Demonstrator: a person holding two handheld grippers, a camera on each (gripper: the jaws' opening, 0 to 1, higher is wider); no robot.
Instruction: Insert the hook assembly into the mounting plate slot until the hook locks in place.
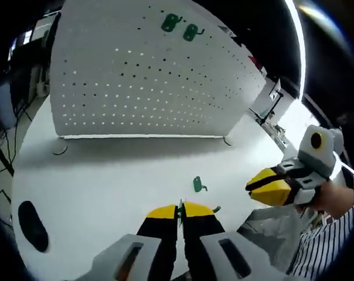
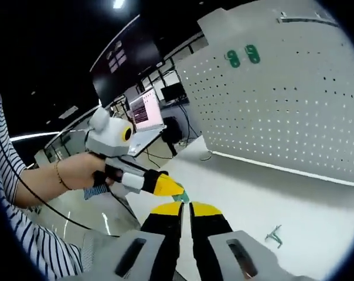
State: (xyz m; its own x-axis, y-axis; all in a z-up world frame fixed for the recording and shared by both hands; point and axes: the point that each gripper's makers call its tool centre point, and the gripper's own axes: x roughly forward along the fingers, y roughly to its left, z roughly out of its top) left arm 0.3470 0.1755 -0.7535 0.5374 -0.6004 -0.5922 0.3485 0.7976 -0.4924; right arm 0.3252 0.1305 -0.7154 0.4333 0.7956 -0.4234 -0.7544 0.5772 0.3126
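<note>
- Left gripper view: left gripper (image 1: 180, 209) pinching a green hook (image 1: 180, 206) between closed jaws over the white table (image 1: 106, 181); another hook (image 1: 198, 185) lying just ahead; two hooks (image 1: 180, 26) hanging on the pegboard (image 1: 147, 76); right gripper (image 1: 271, 188) closed.
- Right gripper view: right gripper (image 2: 185, 209) jaws together, holding nothing; left gripper's tip gripping the green hook; loose hook (image 2: 275, 235) lying on the table.

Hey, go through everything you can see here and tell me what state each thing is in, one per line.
Left gripper: shut on a small green hook.
Right gripper: shut, whether it holds anything cannot be told.
Green hook: loose, lying on the table.
Two green hooks: mounted high on the pegboard, side by side.
Pegboard: upright at the back of the table.
Table: white, bearing the pegboard and loose hook.
</note>
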